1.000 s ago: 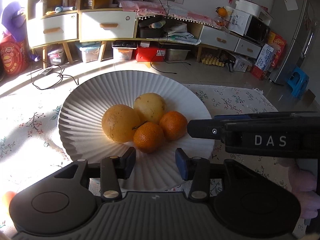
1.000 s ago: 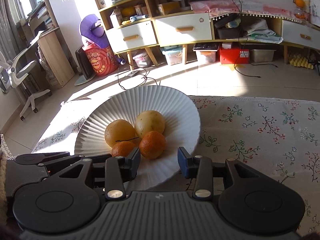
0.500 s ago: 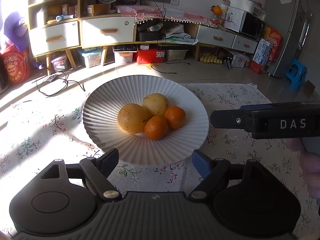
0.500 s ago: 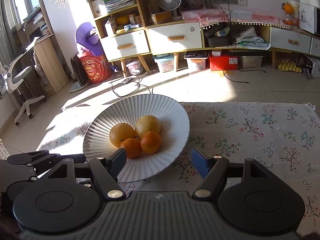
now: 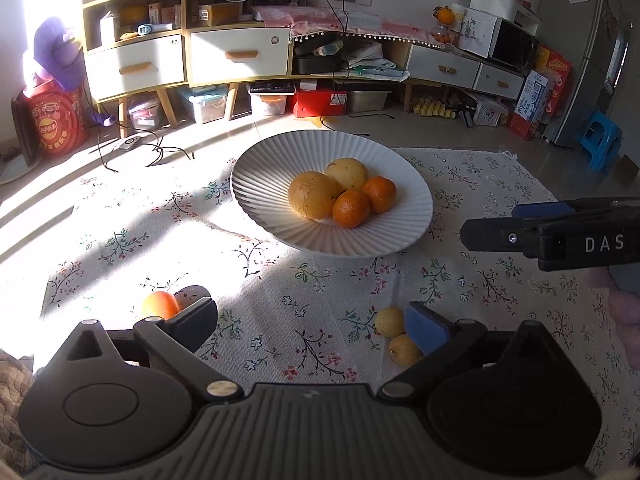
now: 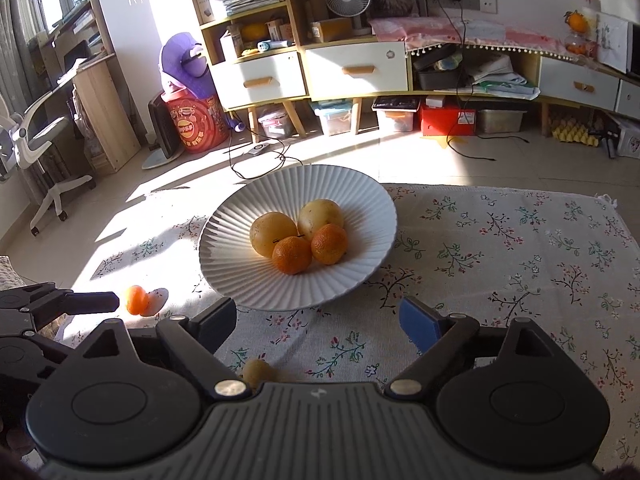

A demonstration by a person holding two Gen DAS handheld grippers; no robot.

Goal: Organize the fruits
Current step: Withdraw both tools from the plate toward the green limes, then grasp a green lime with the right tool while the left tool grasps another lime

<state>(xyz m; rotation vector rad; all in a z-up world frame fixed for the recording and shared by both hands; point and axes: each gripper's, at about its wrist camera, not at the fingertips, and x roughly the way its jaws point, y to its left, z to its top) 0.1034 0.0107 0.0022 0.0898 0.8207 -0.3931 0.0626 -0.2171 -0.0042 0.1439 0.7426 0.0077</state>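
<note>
Both grippers off the plate (image 5: 256,184) now, jaws just been opening and standing wide, nothing between the pads on either side. Left gripper (image 5: 310,326) hanging over the flowered cloth (image 5: 280,280), right gripper (image 6: 318,320) just short of the plate's near rim. Four fruits already heaped in the middle of that ribbed white plate: two big yellow ones (image 5: 314,194) behind, two mandarins (image 5: 352,208) in front, all touching. Three strays left out on the cloth (judging by the task, these come next). A loose mandarin (image 5: 160,305) sitting in the glare, tucked right behind the left gripper's own left finger, also seen in the right wrist view well off to the left, beside the other gripper's tip. Two small yellow fruits (image 5: 390,322) lying side by side, touching, partly hidden behind the left gripper's blue pad; one of them peeking out low in the right wrist view, just under that gripper's body. So: the pair close in below and between the two tools, the mandarin clearly on the left gripper's side. Round fruit, no long axis to line up with. Probably a short drop and a small sideways shift for whichever goes first, jaws already wide enough.
</note>
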